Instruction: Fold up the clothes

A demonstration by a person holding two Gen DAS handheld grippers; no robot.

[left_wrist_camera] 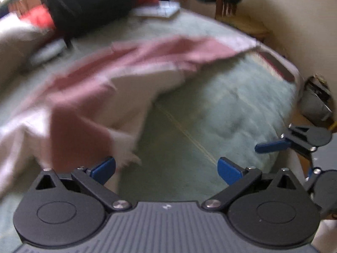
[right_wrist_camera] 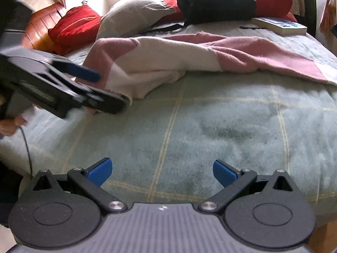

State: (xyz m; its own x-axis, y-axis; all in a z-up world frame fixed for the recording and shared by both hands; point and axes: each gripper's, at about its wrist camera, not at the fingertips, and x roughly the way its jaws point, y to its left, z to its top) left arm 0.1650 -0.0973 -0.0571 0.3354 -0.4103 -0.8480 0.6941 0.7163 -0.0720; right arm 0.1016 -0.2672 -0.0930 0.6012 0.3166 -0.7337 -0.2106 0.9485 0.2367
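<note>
A pink and white knitted garment (left_wrist_camera: 88, 97) lies crumpled across the pale green bedcover (left_wrist_camera: 221, 109); in the right wrist view the garment (right_wrist_camera: 168, 57) stretches from left to right. My left gripper (left_wrist_camera: 167, 169) is open just above the cover, its left finger beside the garment's frayed edge, holding nothing. The left wrist view is blurred. My right gripper (right_wrist_camera: 162, 171) is open over bare bedcover (right_wrist_camera: 210, 126), well short of the garment. One blue finger (left_wrist_camera: 271, 146) of the right gripper shows at the right edge. The left gripper's blue finger (right_wrist_camera: 84, 71) sits against the garment's left end.
A black backpack (right_wrist_camera: 214, 0), red cushions (right_wrist_camera: 75, 23), a grey pillow (right_wrist_camera: 134, 14) and a book (right_wrist_camera: 280, 25) lie at the bed's far side. A hand (right_wrist_camera: 10, 126) holds the left tool. A wooden chair (left_wrist_camera: 242, 21) and a bin (left_wrist_camera: 316, 103) stand beside the bed.
</note>
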